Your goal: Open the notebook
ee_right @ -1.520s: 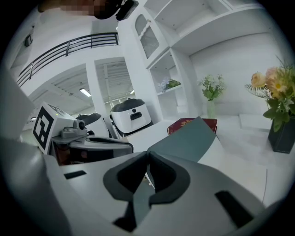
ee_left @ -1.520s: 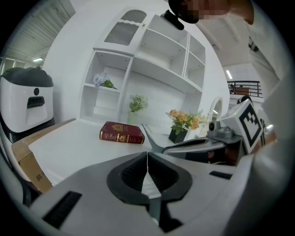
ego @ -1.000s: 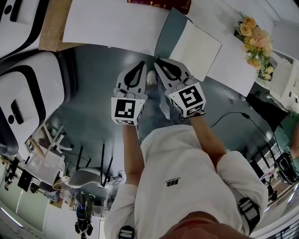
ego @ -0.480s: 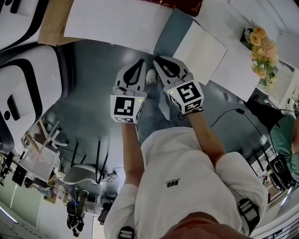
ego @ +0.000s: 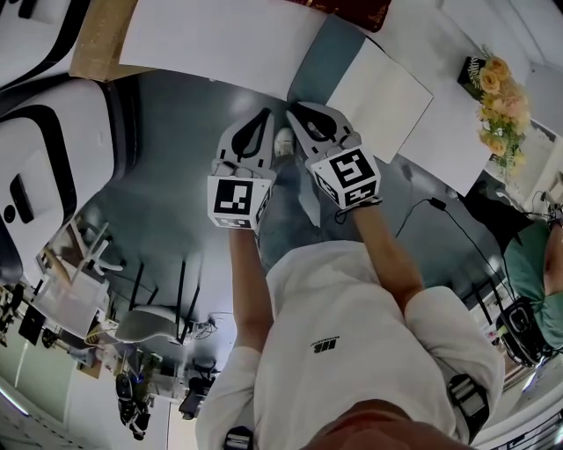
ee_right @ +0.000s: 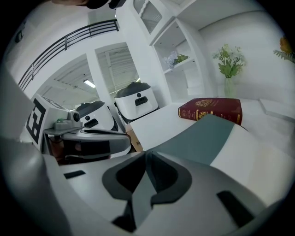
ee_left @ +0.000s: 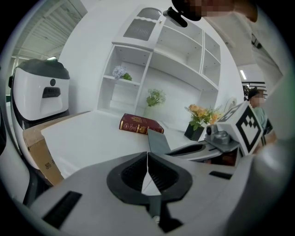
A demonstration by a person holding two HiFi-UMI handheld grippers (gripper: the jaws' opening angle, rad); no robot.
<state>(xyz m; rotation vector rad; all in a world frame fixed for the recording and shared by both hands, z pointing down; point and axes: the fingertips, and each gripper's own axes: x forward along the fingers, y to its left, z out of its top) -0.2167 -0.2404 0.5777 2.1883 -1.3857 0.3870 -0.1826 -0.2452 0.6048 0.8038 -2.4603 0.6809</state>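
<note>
The notebook point(ego: 378, 88) lies open on the white table point(ego: 220, 44), with its grey cover point(ego: 317, 54) to the left and a blank white page to the right. Both grippers hang side by side in front of the table edge, over the floor. My left gripper point(ego: 263, 116) is shut with nothing in it, as the left gripper view point(ee_left: 147, 156) shows. My right gripper point(ego: 296, 113) points at the notebook's near corner; its jaws are just starting to open and hold nothing point(ee_right: 146, 154). The grey cover point(ee_right: 198, 138) fills the space ahead of it.
A dark red book point(ego: 345, 10) lies at the table's far side behind the notebook. Yellow flowers point(ego: 498, 92) stand at the right. A cardboard box point(ego: 97, 44) sits at the table's left end, with a white machine point(ego: 44, 176) beside it. A cable point(ego: 440, 211) runs across the floor.
Both grippers have sunk a little in front of the table edge. The notebook lies as before.
</note>
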